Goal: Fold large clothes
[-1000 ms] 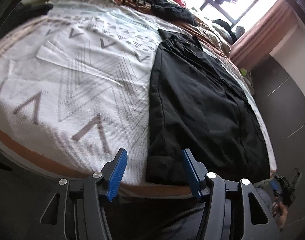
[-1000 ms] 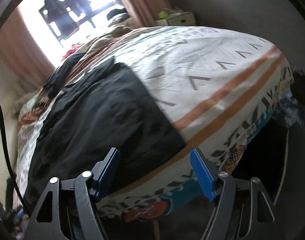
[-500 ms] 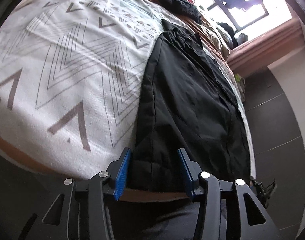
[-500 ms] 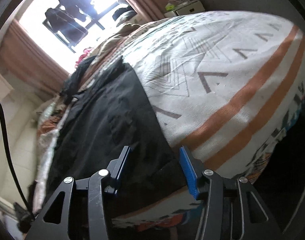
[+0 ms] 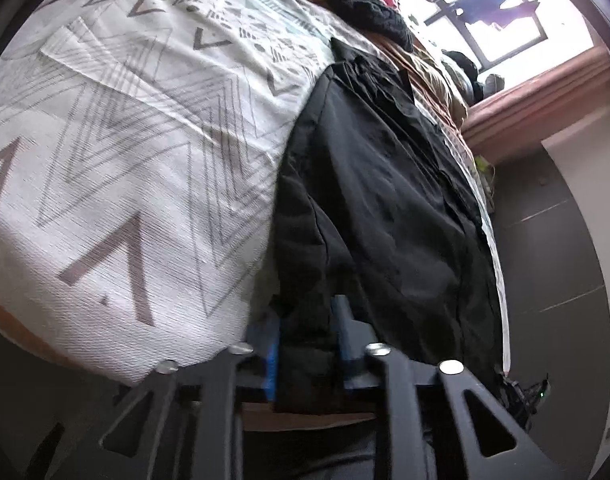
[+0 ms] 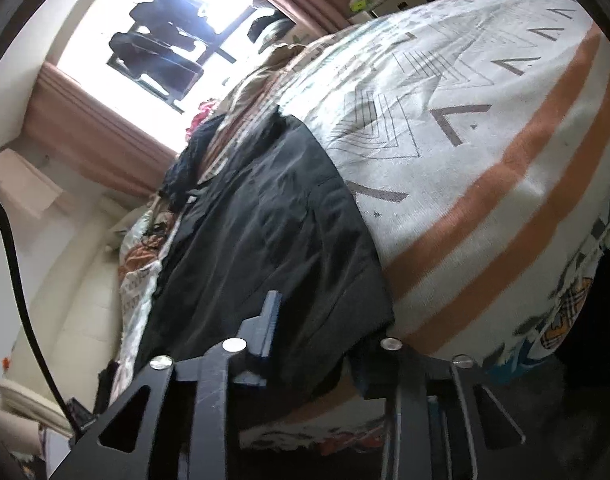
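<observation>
While the black garment [image 5: 385, 200] lies lengthwise along the bed [image 5: 125, 140], its near hem at the bed's near edge and its collar end toward the far window [image 6: 145, 20], both tools have closed in on that hem. The left tool [image 5: 307, 336] is nearly shut, its blue pads clamping a bunched fold at the garment's near left corner. The right tool [image 6: 317, 332] straddles the near right corner [image 6: 345, 320]; one pad lies on top of the cloth, the other is hidden beneath it, so a full pinch cannot be confirmed. The patterned bedspread [image 6: 485, 160] extends bare to either side, and a dark pile of other clothes [image 5: 365, 12] sits at the far end. Judged from this arrangement, the step in hand is gripping the hem for a lengthwise fold. To do it well, both corners should be caught through all layers, raised together and level, held apart so the hem stays taut, and carried toward the collar without dragging the bedspread or skewing the side seams.
</observation>
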`<state>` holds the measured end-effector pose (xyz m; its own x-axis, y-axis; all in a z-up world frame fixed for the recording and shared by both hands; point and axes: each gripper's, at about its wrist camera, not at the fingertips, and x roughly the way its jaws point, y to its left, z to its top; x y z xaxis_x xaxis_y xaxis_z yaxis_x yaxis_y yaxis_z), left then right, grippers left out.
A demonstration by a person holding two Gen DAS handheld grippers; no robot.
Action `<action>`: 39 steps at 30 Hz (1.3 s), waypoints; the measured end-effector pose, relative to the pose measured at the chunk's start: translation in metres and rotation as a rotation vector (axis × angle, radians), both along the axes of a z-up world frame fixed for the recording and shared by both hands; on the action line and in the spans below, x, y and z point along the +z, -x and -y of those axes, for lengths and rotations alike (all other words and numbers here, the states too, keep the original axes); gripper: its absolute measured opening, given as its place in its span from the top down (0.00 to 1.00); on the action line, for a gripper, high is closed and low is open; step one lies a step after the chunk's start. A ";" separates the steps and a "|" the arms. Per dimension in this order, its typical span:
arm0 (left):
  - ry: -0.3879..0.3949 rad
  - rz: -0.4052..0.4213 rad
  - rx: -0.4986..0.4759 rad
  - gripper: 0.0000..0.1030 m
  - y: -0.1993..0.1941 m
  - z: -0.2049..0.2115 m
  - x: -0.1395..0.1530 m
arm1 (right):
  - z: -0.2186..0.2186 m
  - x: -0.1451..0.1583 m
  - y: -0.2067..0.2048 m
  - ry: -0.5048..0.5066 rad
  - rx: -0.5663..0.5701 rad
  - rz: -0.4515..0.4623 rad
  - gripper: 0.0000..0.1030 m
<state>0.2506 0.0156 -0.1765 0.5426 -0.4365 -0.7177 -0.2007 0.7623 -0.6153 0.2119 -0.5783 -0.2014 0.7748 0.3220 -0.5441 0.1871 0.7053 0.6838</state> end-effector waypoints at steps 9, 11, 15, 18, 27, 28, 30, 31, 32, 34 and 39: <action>0.036 0.074 0.060 0.90 0.020 -0.013 0.016 | -0.008 0.030 0.003 0.045 -0.053 0.021 0.96; 0.026 0.107 0.063 0.92 0.024 -0.014 0.029 | -0.010 0.047 0.008 0.053 -0.053 0.048 0.97; 0.016 0.170 0.088 0.93 0.035 -0.020 0.056 | -0.022 0.083 0.021 0.095 -0.050 0.091 0.97; 0.012 0.206 0.114 0.93 0.047 -0.030 0.075 | -0.033 0.109 0.032 0.119 -0.041 0.136 0.97; 0.019 0.284 0.159 0.94 0.088 -0.052 0.116 | -0.065 0.159 0.068 0.177 -0.006 0.191 0.97; 0.017 0.287 0.163 0.94 0.093 -0.053 0.119 | -0.067 0.161 0.074 0.181 -0.005 0.192 0.97; 0.013 0.289 0.168 0.94 0.101 -0.056 0.126 | -0.070 0.165 0.082 0.187 -0.003 0.192 0.97; 0.013 0.290 0.172 0.94 0.104 -0.057 0.128 | -0.072 0.167 0.087 0.189 -0.004 0.191 0.97; 0.015 0.290 0.176 0.94 0.109 -0.058 0.131 | -0.074 0.168 0.092 0.189 -0.004 0.190 0.97; 0.018 0.289 0.182 0.94 0.118 -0.060 0.137 | -0.076 0.172 0.102 0.195 -0.011 0.181 0.97; 0.000 0.306 0.198 0.94 0.142 -0.060 0.155 | -0.080 0.178 0.126 0.213 -0.046 0.147 0.97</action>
